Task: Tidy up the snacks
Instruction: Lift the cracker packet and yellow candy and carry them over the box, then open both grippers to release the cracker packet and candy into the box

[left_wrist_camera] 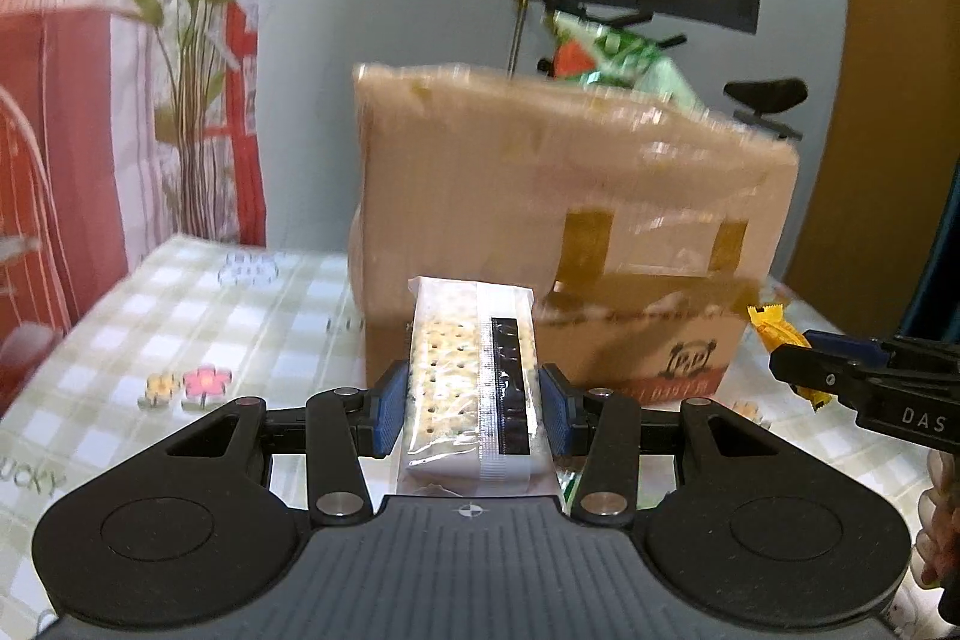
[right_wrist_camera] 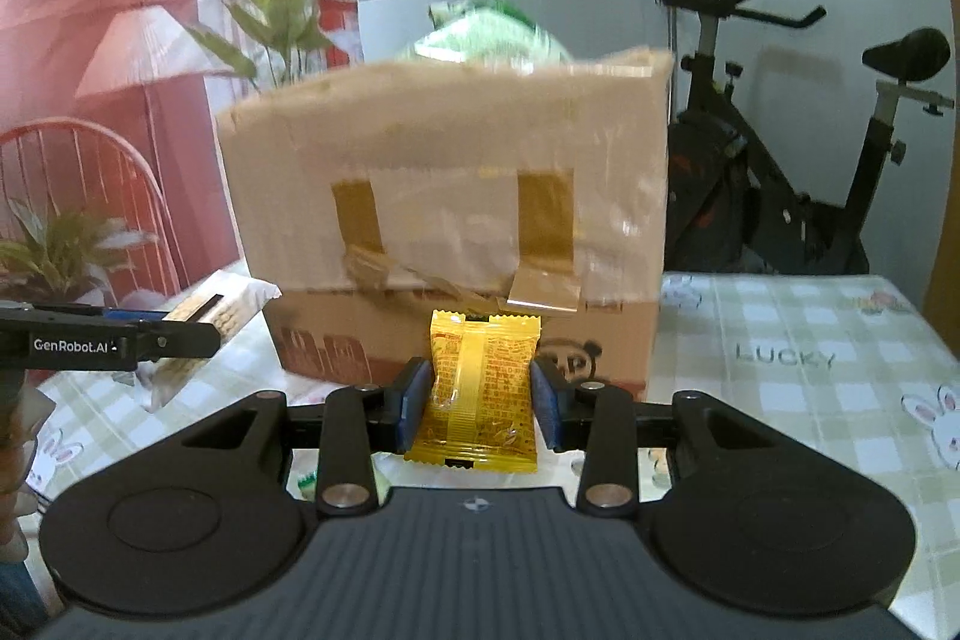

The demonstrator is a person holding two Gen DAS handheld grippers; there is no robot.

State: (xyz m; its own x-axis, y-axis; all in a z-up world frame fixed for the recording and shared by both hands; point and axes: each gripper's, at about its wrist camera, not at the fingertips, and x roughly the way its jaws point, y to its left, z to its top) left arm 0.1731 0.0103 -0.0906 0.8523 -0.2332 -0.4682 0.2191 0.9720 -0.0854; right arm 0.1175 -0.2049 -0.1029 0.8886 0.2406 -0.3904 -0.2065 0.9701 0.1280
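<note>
Left gripper (left_wrist_camera: 474,403) clamped on a clear-wrapped cracker pack (left_wrist_camera: 471,382), right gripper (right_wrist_camera: 480,400) clamped on a yellow snack packet (right_wrist_camera: 480,388); both held in front of the taped cardboard box (right_wrist_camera: 456,196), below its rim. Green snack bags (right_wrist_camera: 486,34) already poking out of the box top. Probably carrying both up for a drop inside. Best to lift clear over the near rim before tipping forward, keep the two apart, then release one at a time above the opening.

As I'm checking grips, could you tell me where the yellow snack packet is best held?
Across its narrow middle, from the near end, as the right gripper holds the yellow snack packet now: the flat pouch fits lengthwise between the pads.
</note>
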